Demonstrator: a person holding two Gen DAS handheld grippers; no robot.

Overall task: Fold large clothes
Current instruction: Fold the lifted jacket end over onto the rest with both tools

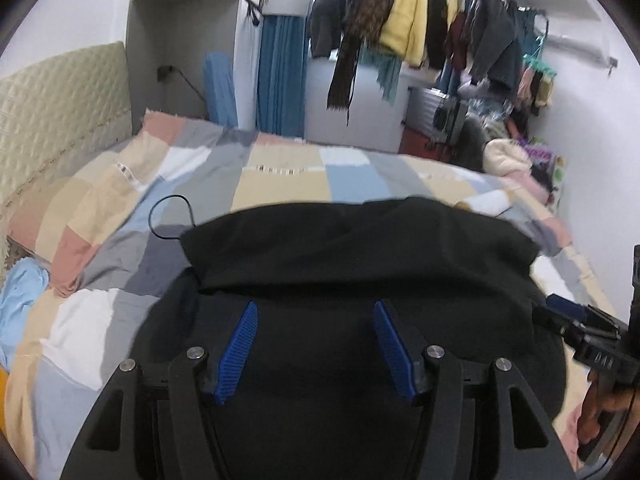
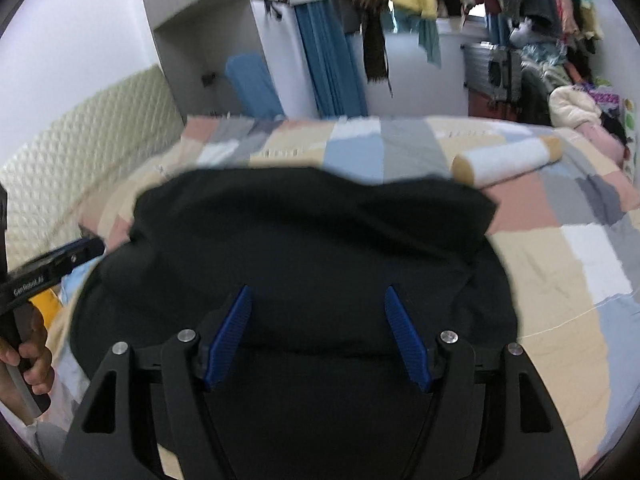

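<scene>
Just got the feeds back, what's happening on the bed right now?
A person is folding a black garment on a patchwork bedspread, one handheld gripper per hand. The left gripper and right gripper both hang open above the cloth, gripping nothing. The garment lies doubled over, its far edge folded back toward the cameras.

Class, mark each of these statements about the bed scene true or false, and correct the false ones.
1. The black garment lies on a patchwork bedspread. True.
2. The left gripper is clamped on the garment. False: its blue pads stand apart with nothing pinched between them.
3. The right gripper is open. True.
4. A yellow jacket hangs among the clothes on the rail. True.
5. The rolled bolster lies on top of the black garment. False: it lies on the bedspread beyond it.
</scene>
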